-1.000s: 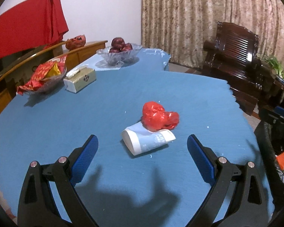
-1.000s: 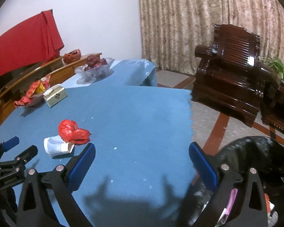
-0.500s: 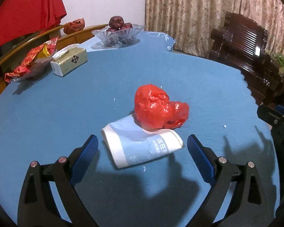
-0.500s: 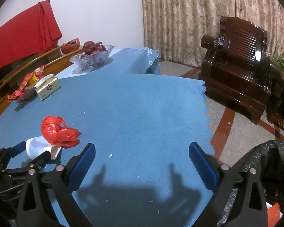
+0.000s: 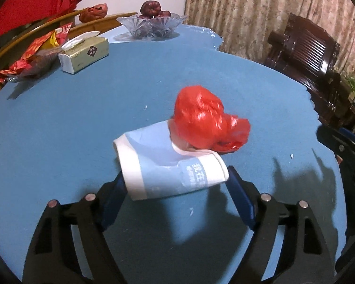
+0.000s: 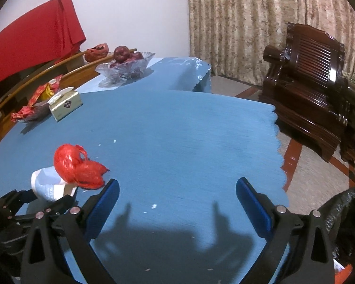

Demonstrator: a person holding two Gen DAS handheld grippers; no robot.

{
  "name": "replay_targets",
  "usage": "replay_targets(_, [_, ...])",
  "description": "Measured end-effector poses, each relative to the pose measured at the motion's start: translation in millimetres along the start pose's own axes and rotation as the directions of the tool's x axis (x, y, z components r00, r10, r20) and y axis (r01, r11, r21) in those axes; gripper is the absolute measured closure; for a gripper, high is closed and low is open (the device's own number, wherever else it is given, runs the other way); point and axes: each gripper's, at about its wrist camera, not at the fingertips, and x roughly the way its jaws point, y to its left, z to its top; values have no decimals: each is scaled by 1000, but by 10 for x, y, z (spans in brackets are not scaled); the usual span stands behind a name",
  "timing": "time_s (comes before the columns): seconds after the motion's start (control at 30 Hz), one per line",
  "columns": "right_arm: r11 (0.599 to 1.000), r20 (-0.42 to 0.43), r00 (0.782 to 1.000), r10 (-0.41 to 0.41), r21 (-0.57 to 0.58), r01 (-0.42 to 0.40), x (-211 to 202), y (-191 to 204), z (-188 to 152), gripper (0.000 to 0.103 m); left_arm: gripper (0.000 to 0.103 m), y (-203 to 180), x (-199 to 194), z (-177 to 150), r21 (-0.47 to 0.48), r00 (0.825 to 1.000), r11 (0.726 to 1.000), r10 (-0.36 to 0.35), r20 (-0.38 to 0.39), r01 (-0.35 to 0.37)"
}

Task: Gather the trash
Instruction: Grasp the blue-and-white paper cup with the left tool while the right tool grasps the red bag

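A crushed blue-and-white paper cup (image 5: 168, 168) lies on its side on the blue tablecloth (image 5: 82, 123), with a crumpled red plastic bag (image 5: 206, 123) resting on its far end. My left gripper (image 5: 175, 191) is open, its blue pads on either side of the cup's near part. In the right wrist view the cup (image 6: 45, 184) and red bag (image 6: 78, 168) sit at the lower left, with the left gripper's fingers (image 6: 23, 203) around the cup. My right gripper (image 6: 177, 201) is open and empty above the cloth, to the right of the trash.
A tissue box (image 5: 85, 53), a dish of red wrappers (image 5: 33, 61) and a glass fruit bowl (image 5: 151, 23) stand at the table's far left. A dark wooden armchair (image 6: 319, 90) stands to the right. A black trash bag (image 6: 345, 224) sits below the table's right edge.
My left gripper has moved forward until its pads flank the cup. The right gripper has swung slightly left, so less of the black bag shows.
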Motion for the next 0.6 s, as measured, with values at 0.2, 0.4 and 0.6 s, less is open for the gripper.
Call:
replay_targets(0.2, [999, -3, 999, 39, -30, -39, 27, 213, 32, 6, 27, 240, -194, -88, -29, 999, 999, 30, 24, -29])
replay_targets(0.4, [994, -16, 996, 86, -58, -87, 105, 547, 39, 6, 27, 562, -351, -147, -50, 995, 995, 86, 44, -84])
replay_targets(0.6, [986, -32, 991, 133, -100, -136, 195, 907, 38, 6, 27, 804, -407, -121, -71, 989, 989, 131, 67, -126])
